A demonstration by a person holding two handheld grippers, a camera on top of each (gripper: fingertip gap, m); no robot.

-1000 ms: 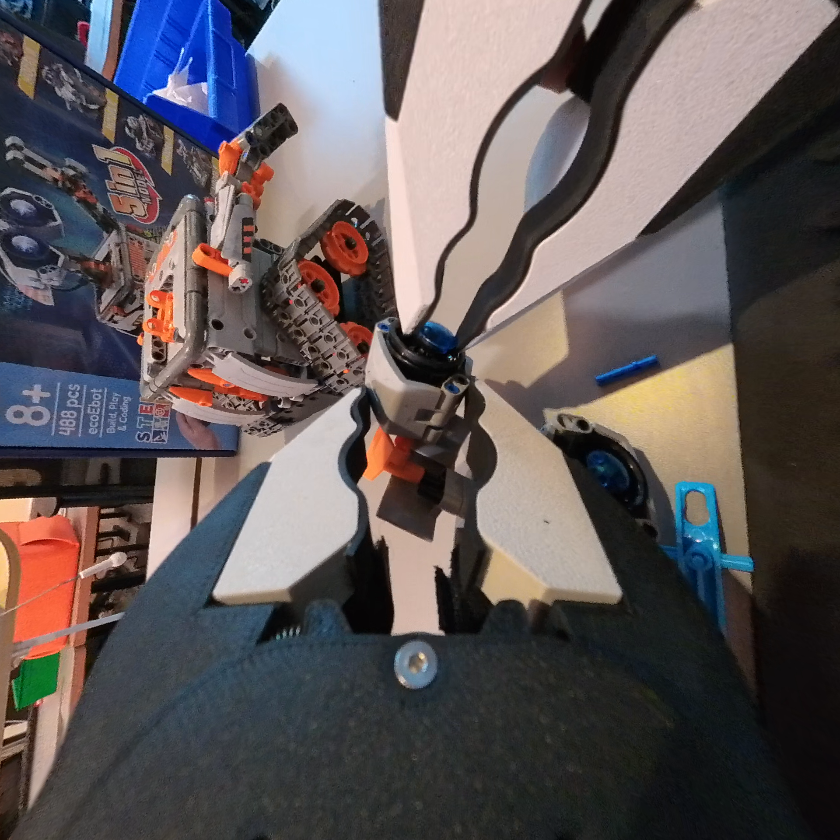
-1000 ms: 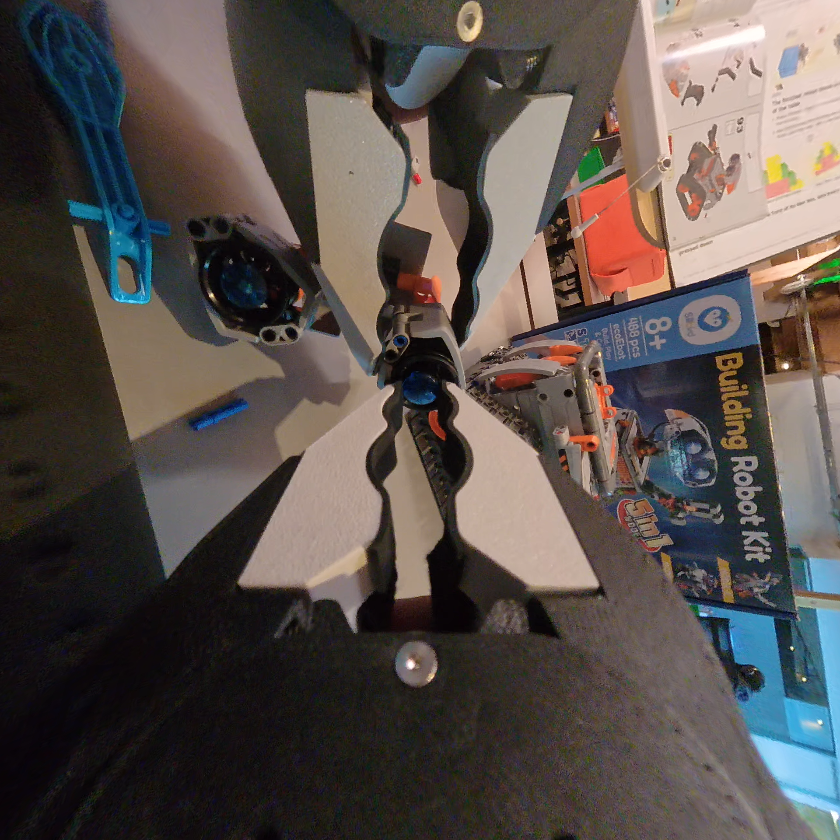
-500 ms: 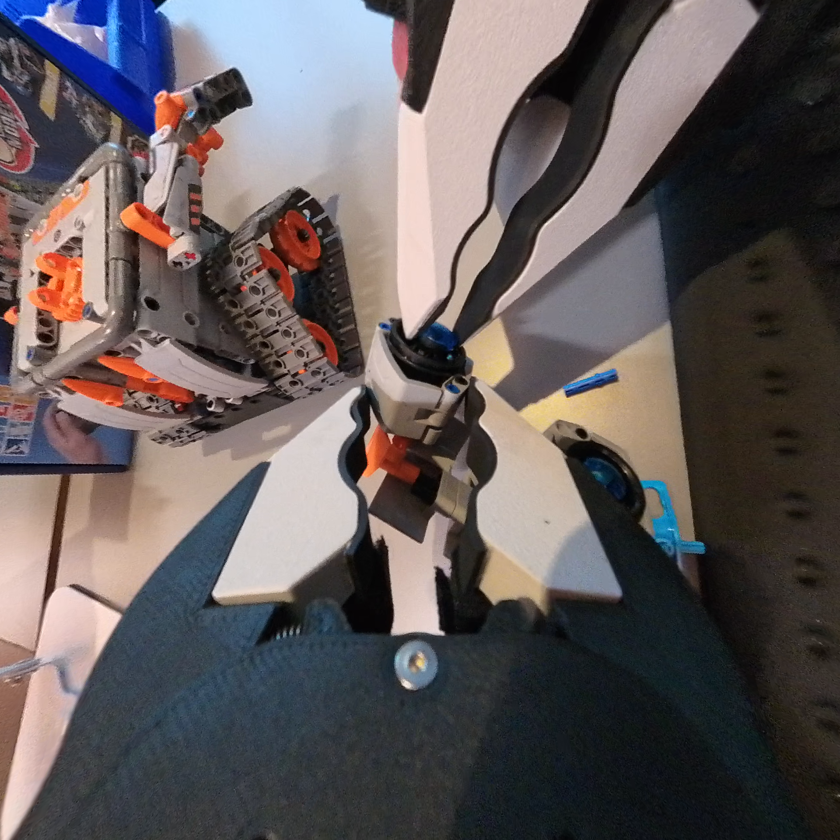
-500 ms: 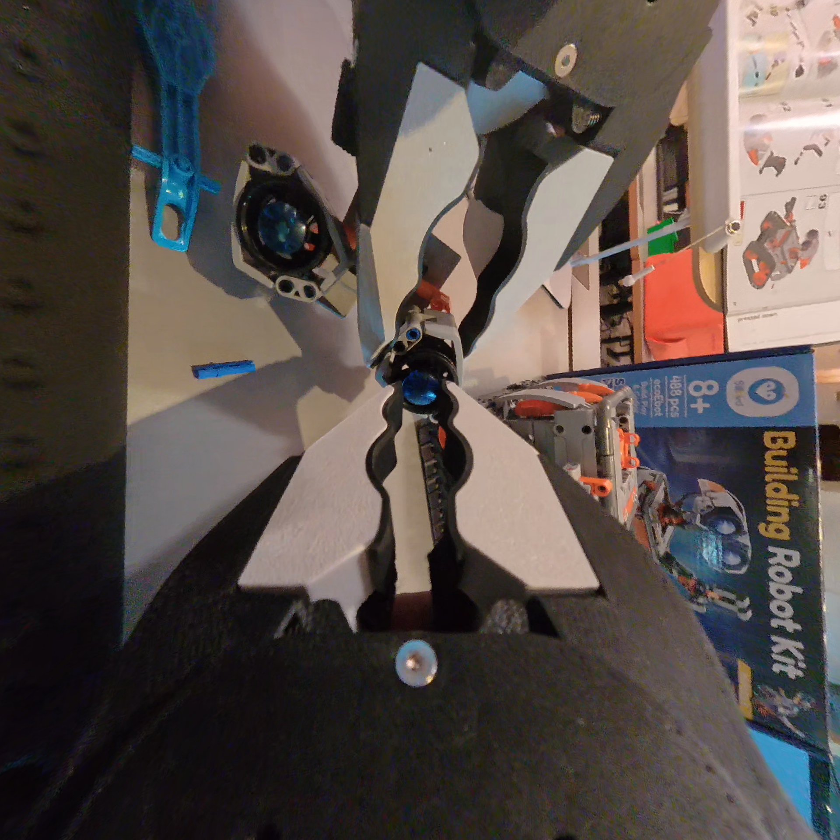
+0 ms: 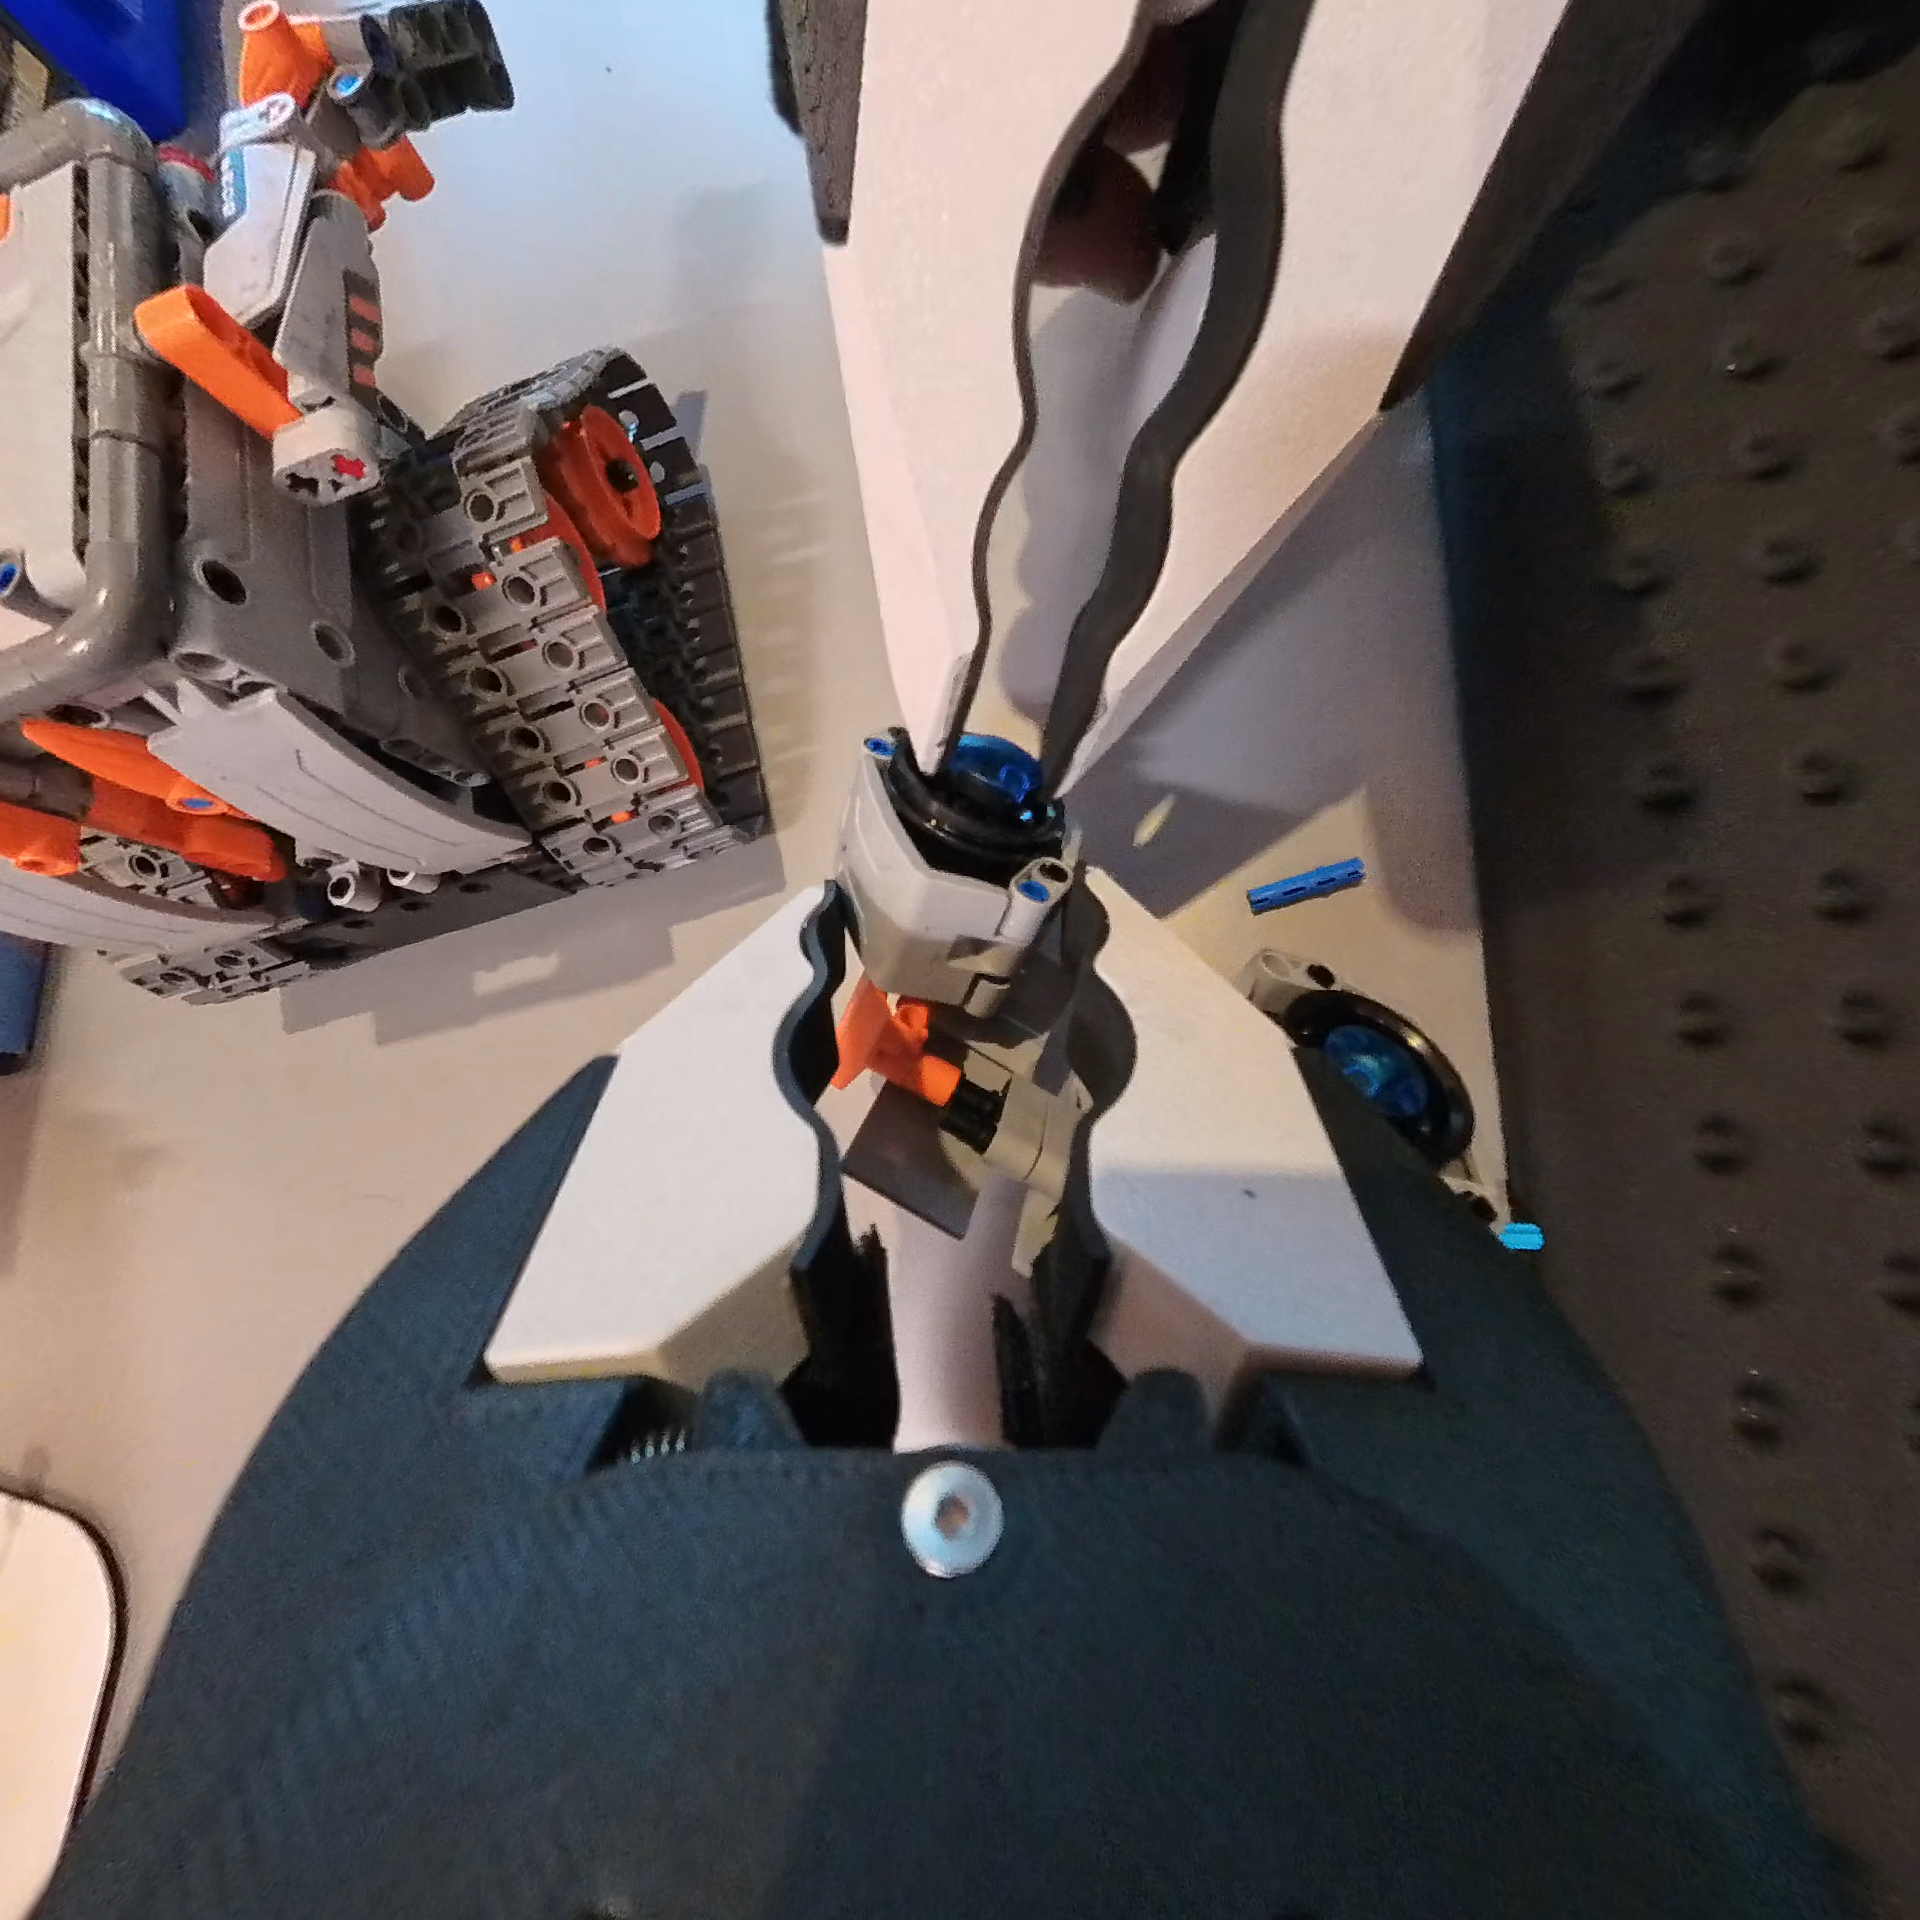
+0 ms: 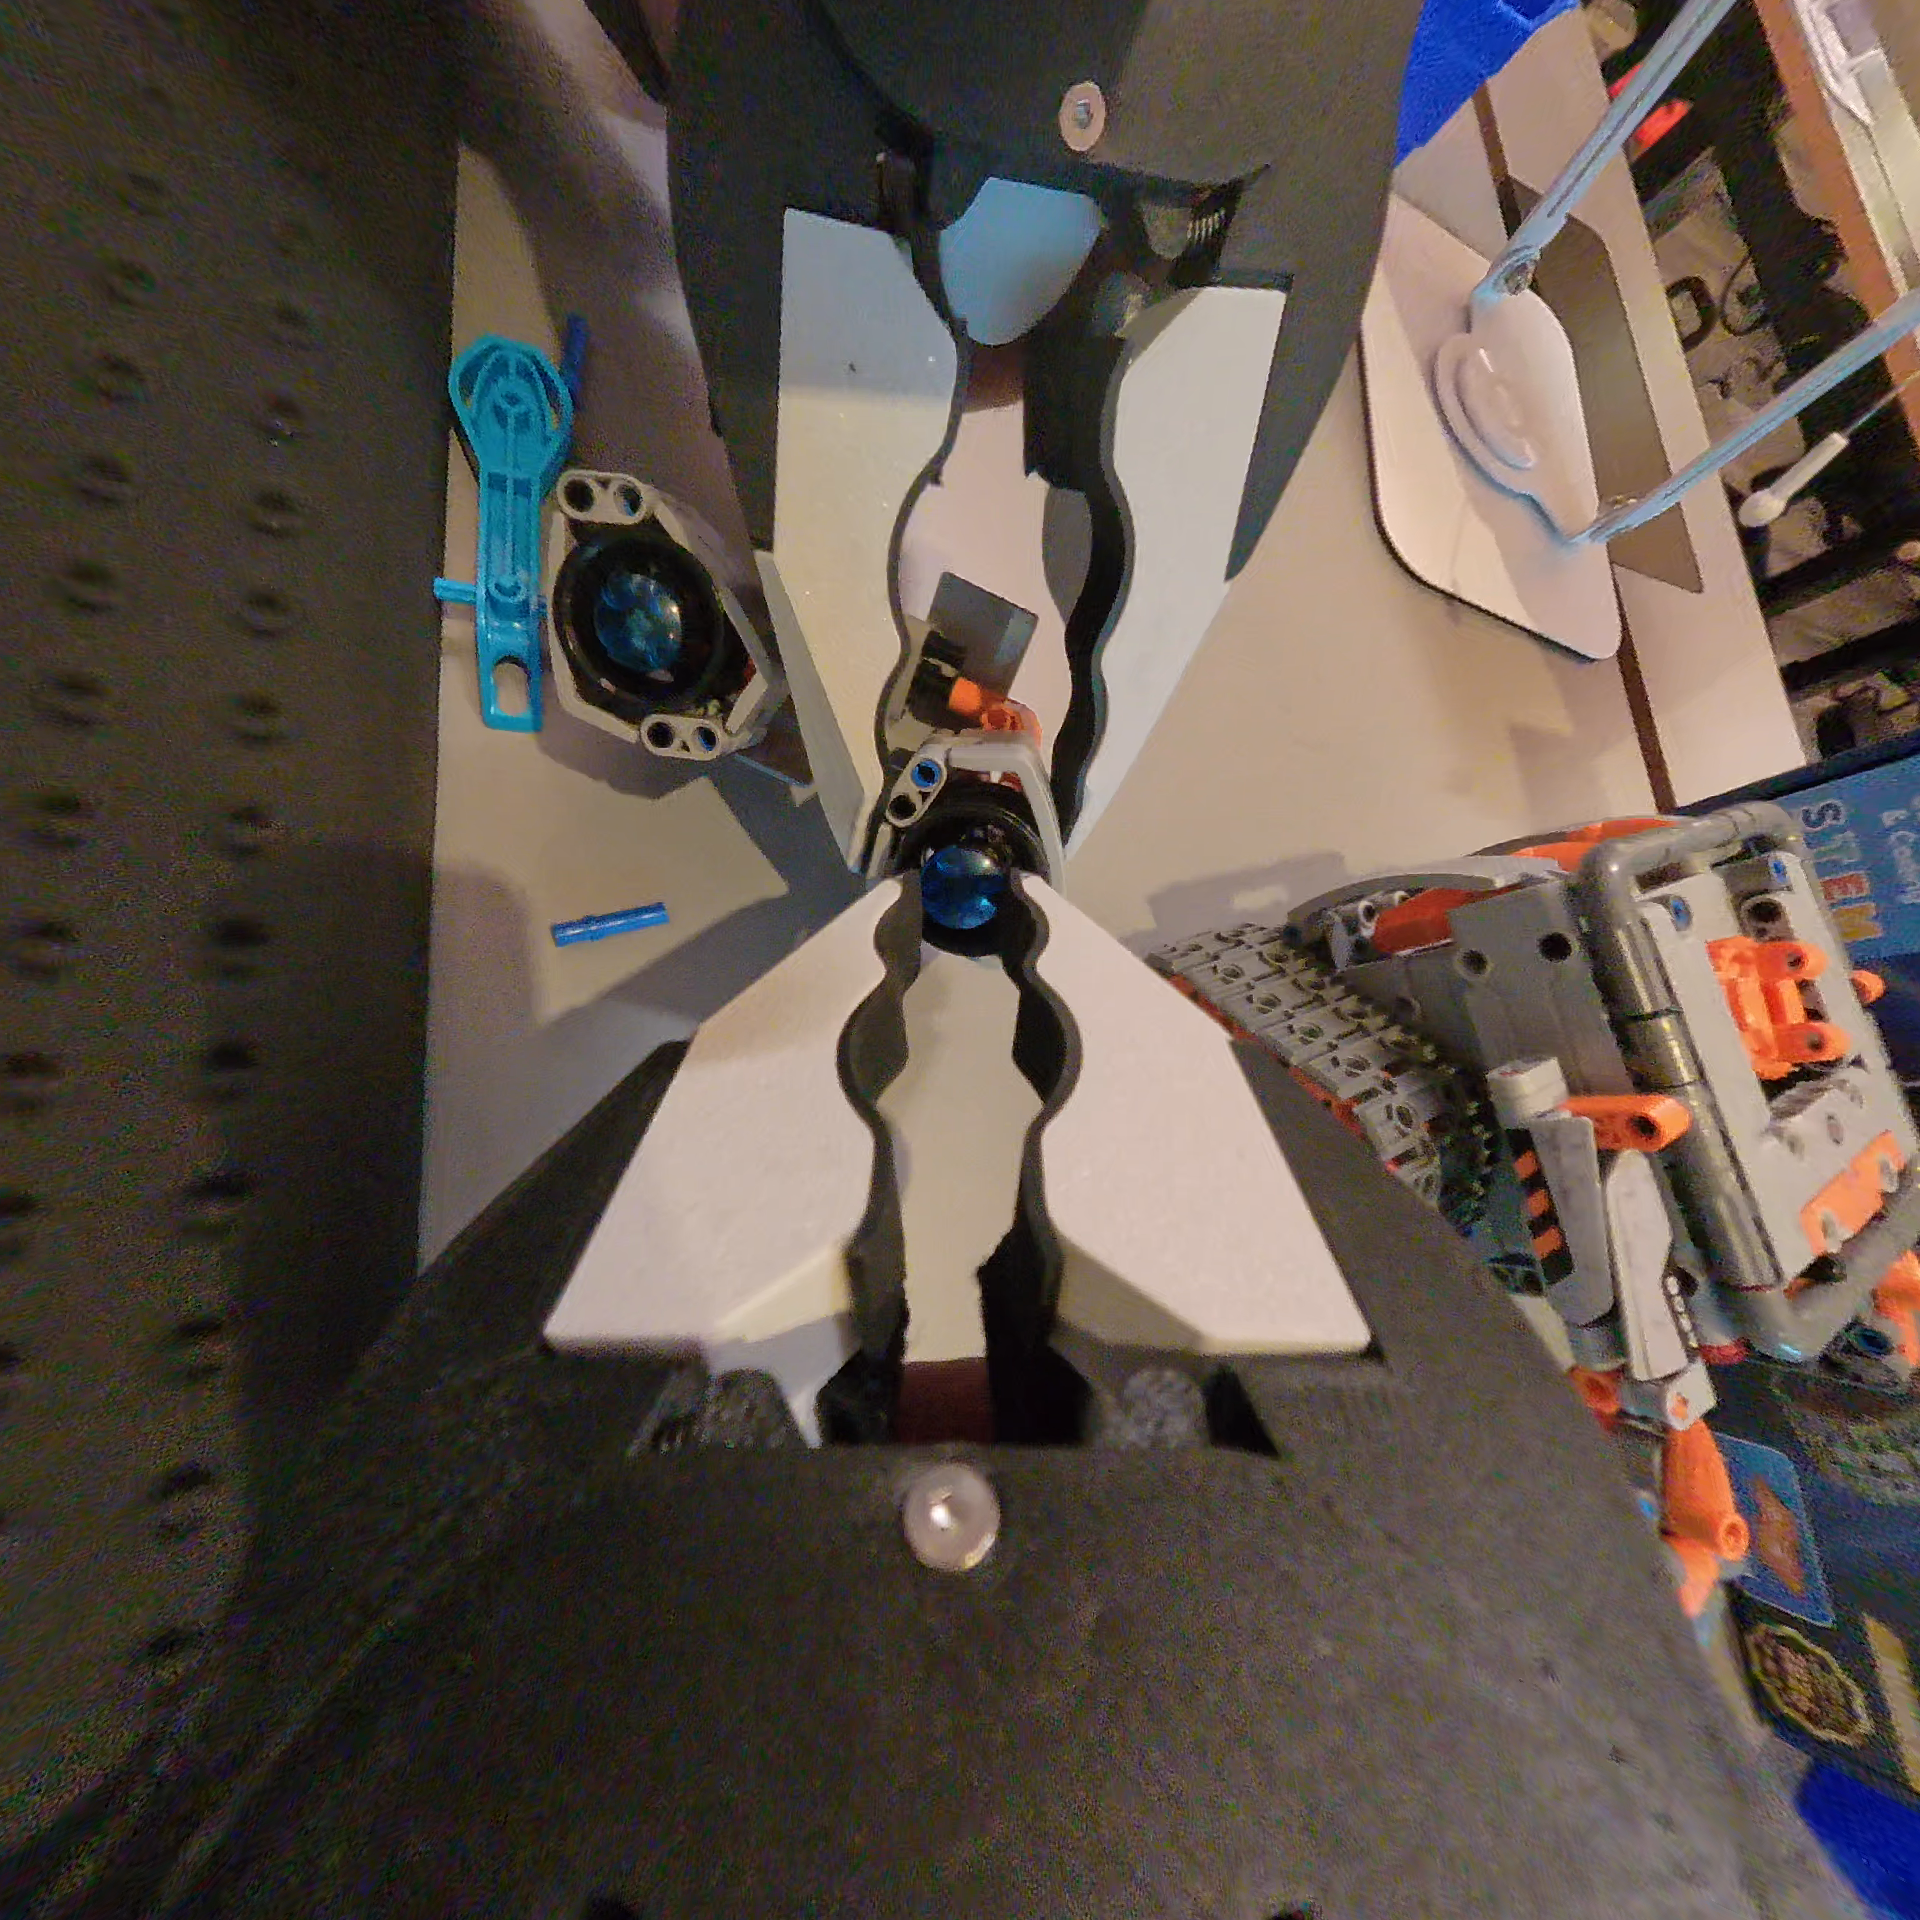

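Grey plastic eye module [image 5: 940, 904] clamped in my left gripper [image 5: 951, 1039]; my right gripper [image 6: 961, 904] pinches its blue dome lens [image 6: 961, 888]. Tracked grey-orange brick robot [image 5: 416, 623] nearby on white table [image 5: 644, 260].

Left gripper [image 5: 951, 997] clamps grey eye module [image 5: 940, 883]; right gripper [image 5: 1003, 758] pinches its blue lens [image 5: 992, 779].

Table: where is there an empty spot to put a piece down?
Bare table lies between the tracked robot and the left hand-held gripper, also between that gripper and the white pad. Crowded: the middle, around the gripped eye piece, and the strip by the dark mat, with a loose eye piece, teal tool and blue pin.
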